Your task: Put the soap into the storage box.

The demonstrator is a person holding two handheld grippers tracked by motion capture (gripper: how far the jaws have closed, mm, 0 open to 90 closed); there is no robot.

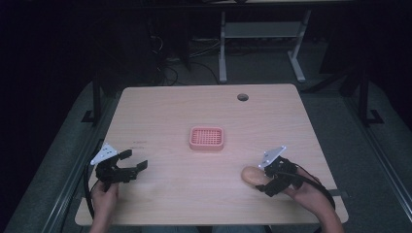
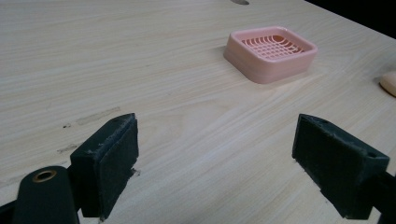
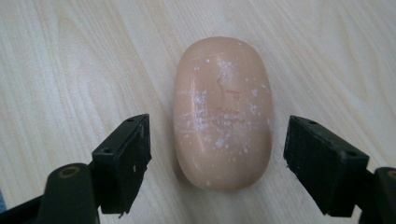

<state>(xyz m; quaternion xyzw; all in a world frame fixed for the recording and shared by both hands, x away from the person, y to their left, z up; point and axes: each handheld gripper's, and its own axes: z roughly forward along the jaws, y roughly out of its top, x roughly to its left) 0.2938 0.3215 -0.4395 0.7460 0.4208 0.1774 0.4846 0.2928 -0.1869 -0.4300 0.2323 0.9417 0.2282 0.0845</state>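
A tan oval bar of soap lies flat on the wooden table near the front right. My right gripper is open, its two jaws straddling the near end of the soap with a gap on each side. A pink slotted soap dish sits at the table's middle and holds nothing. My left gripper is open at the front left, low over bare wood. Ahead of it the left gripper view has the soap dish, and the soap's end shows at the right edge.
A round cable hole sits near the table's far edge. Beyond the table stand a white desk frame and dark floor with cables. A black strap lies at the front right edge.
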